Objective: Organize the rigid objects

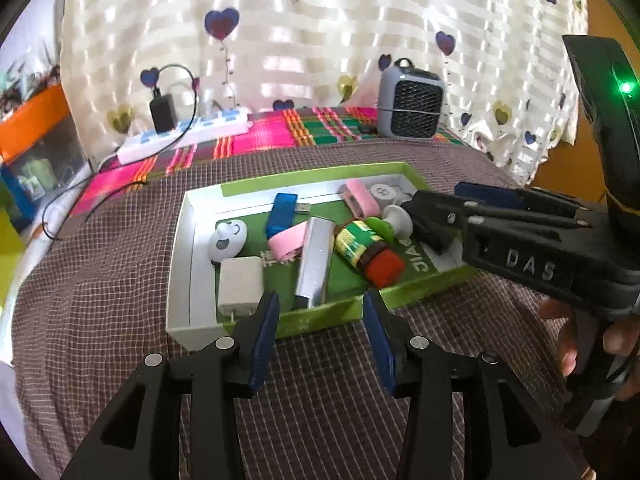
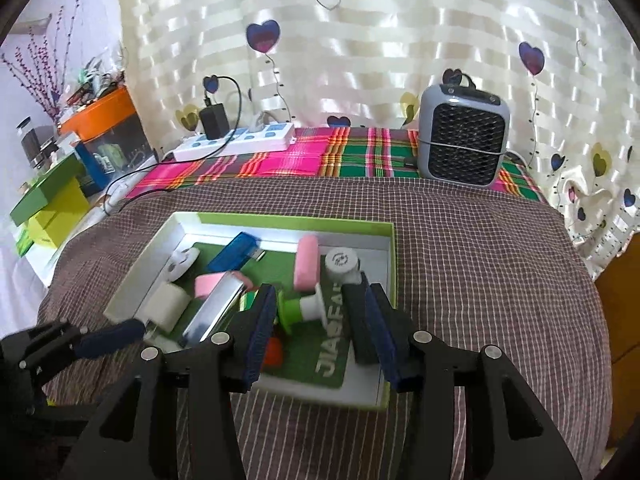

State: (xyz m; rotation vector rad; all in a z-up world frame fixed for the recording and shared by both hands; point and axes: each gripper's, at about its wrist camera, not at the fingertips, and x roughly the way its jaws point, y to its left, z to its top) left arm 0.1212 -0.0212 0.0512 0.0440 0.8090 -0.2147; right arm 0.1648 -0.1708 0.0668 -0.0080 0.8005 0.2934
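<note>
My left tongs point(image 1: 320, 338) and right tongs point(image 2: 320, 334) are both hanging open and empty over the tray's point(image 1: 182, 264) near edge; the small items, like the silver bar point(image 1: 316, 264) and red-capped bottle point(image 1: 366, 250), are lying gathered inside it, seemingly sorted.

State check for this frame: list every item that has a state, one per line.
left gripper: open, nothing between the pads
right gripper: open, over the box, gripping nothing
green box: open, no lid on it, objects piled inside
blue USB stick: uncapped, plug exposed
brown bottle: lying on its side, red cap on
black adapter: plugged into the power strip
small fan: upright
</note>
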